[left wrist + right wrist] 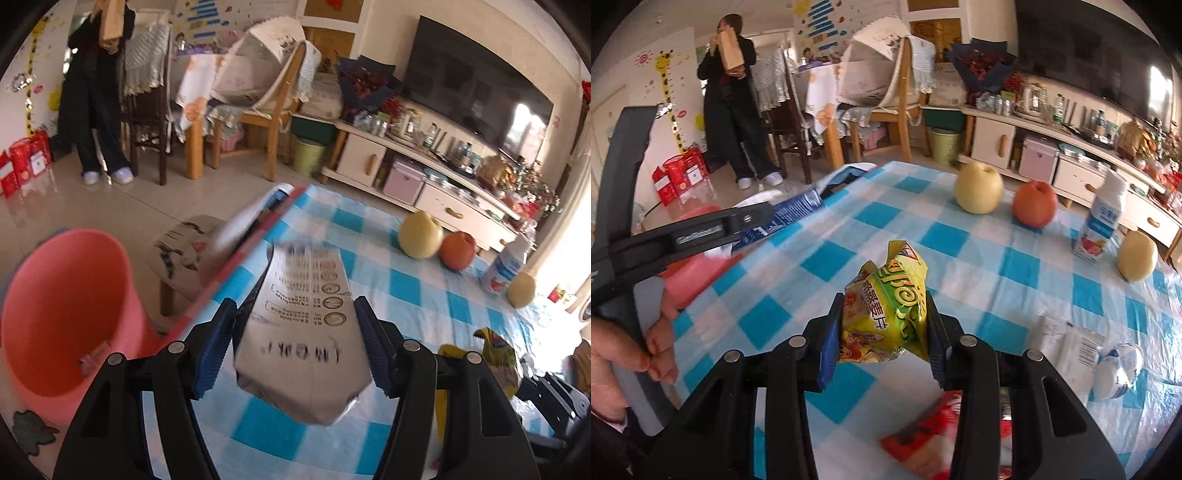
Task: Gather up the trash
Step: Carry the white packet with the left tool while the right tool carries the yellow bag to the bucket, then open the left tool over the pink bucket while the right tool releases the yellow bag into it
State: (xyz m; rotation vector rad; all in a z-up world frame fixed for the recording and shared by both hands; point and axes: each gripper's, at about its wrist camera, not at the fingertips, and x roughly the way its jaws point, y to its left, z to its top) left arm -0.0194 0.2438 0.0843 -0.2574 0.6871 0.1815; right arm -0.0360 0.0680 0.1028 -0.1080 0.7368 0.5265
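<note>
Both grippers were loaded. The left gripper [299, 343] was clenched on a silver foil packet [306, 332], printed side up, held above the checked tablecloth [399, 280] close to the table's left edge. The pink bin [62, 317] stood on the floor just beside that edge, mouth tilted toward the camera. Something small lay inside it, too blurred to name. The packet was not yet over the bin; judged as mid-carry, with the drop left to do.

The right gripper [884, 328] gripped a crumpled yellow-green snack bag [886, 310], lifted off the cloth near the middle of the table. In the right wrist view the left gripper showed at the far left with its packet's blue side visible, the pink bin partly hidden beneath it.

Trash left on the table, as far as could be seen: a red wrapper [923, 435] directly below the right gripper, a white wrapper with a barcode [1071, 339] to its right, and a crushed white-and-blue piece [1119, 369] touching that wrapper.

Farther back stood items judged not to be trash: a yellow pear [979, 188], an orange-red apple [1034, 203], a milk bottle [1102, 221] upright, and a second pear [1137, 254] near the right edge.

Estimate: two pieces in hand and undelivered, at least three still to collect.
</note>
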